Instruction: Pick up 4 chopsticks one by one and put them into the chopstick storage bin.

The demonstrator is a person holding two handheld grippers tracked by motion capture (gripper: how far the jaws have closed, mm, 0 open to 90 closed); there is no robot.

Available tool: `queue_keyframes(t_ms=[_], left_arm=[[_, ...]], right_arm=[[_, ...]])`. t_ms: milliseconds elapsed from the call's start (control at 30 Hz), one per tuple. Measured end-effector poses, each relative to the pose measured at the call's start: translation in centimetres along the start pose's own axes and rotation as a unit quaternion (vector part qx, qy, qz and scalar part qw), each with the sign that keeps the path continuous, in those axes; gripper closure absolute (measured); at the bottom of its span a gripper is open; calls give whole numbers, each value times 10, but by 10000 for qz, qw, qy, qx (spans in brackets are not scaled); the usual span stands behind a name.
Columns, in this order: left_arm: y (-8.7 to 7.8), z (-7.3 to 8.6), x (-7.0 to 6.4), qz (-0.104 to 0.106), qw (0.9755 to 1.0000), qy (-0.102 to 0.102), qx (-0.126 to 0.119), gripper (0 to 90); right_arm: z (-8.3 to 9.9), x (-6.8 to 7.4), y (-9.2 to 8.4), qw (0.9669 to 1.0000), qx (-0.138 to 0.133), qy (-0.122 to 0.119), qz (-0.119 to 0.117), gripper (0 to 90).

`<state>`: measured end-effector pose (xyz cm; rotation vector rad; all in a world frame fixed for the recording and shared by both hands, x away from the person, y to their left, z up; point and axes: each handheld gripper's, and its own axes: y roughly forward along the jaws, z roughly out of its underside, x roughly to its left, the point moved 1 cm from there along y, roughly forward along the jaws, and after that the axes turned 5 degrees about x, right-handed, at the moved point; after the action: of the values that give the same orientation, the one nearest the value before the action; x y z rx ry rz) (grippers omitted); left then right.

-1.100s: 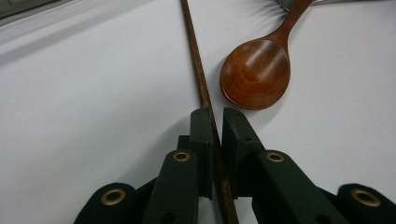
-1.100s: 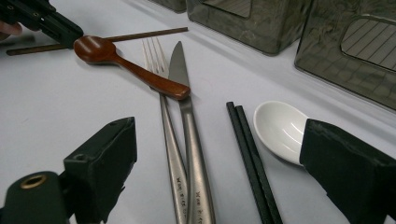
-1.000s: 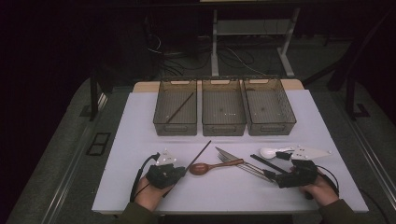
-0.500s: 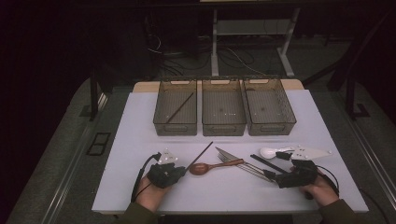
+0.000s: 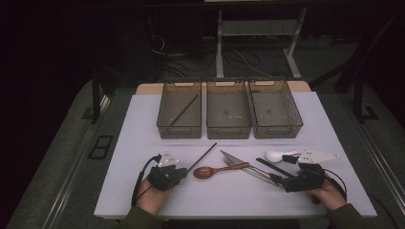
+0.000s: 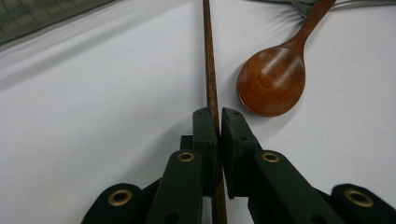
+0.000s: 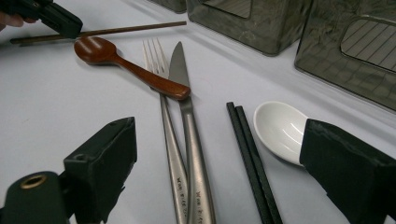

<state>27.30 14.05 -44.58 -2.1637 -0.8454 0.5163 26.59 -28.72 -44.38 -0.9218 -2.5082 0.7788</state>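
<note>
With left tool clenched on the chopstick at the spoon's 9 o'clock and right tool released, pickup's done; next: lift, carry to 12 o'clock bin.

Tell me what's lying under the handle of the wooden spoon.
The wooden spoon's handle end rests across the fork and the knife, near their top ends. Where the handle crosses them, those short stretches of metal are hidden.
</note>
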Motion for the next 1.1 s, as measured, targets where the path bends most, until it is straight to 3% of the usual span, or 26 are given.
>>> queue_keyframes(t_ms=[433,667,1100], left_arm=[[-14,0,11,265,9993,0,-266,837],[-20,-2,15,303,9989,117,-323,838],[-31,-8,21,308,9977,109,-590,837]], right_arm=[[0,2,1,10000,27,-26,-34,108],[0,2,1,10000,29,-29,-31,108],[0,2,1,10000,36,-18,-32,108]])
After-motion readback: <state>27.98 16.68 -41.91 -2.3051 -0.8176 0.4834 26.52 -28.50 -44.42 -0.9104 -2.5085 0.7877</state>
